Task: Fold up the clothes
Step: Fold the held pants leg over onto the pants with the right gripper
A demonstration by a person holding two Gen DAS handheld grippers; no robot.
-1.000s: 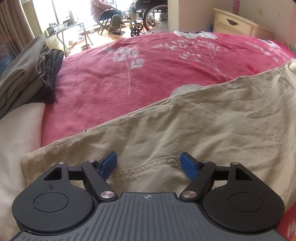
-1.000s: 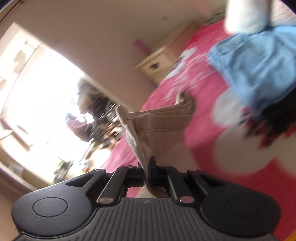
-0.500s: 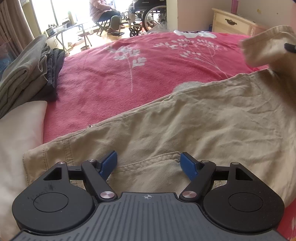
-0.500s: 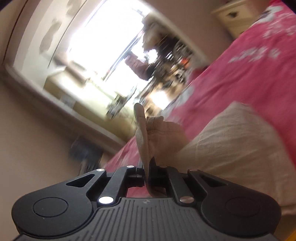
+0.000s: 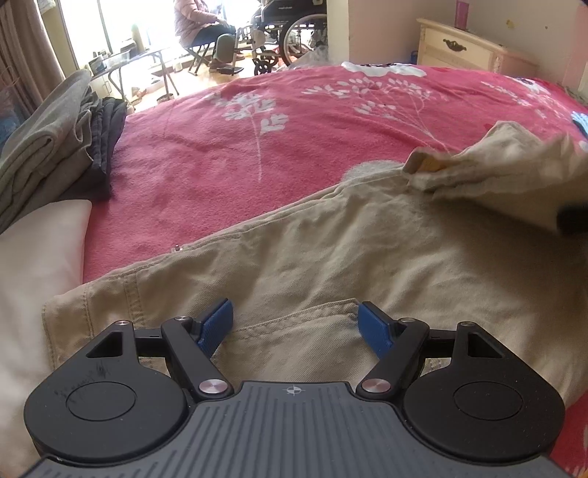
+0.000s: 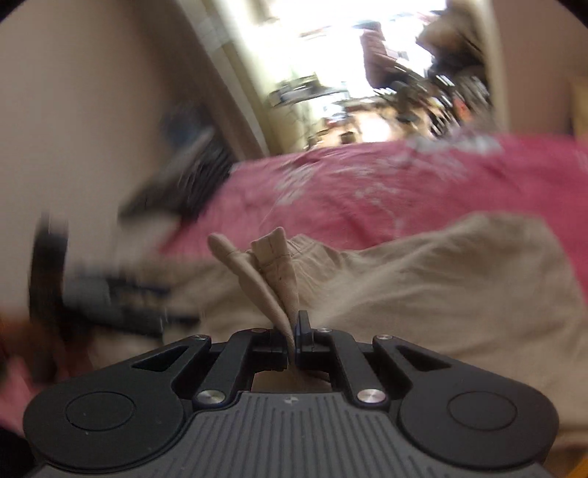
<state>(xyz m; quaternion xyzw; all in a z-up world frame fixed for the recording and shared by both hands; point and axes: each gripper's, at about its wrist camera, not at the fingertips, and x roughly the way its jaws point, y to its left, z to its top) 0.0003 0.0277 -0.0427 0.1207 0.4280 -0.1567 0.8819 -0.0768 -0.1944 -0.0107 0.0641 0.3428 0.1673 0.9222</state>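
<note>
Beige trousers [image 5: 330, 257] lie spread across a red flowered bedspread [image 5: 257, 147]. My left gripper [image 5: 296, 323] is open, its blue pads [image 5: 217, 323] resting over the waistband and back pocket. My right gripper [image 6: 294, 331] is shut on the trouser leg end [image 6: 272, 272] and carries it above the spread trousers [image 6: 441, 294]; the view is blurred. In the left wrist view the lifted leg end [image 5: 496, 172] hangs folded back at the right, with a dark bit of the right gripper at the edge.
A stack of folded grey and dark clothes [image 5: 55, 139] sits at the left of the bed, above a white pillow [image 5: 36, 257]. A cream dresser [image 5: 470, 51], a wheelchair [image 5: 290, 29] and a seated person [image 5: 198, 22] are beyond the bed.
My right gripper has swung the trouser leg end leftward and lower, over the spread trousers toward the waistband. My left gripper has stayed still and open.
</note>
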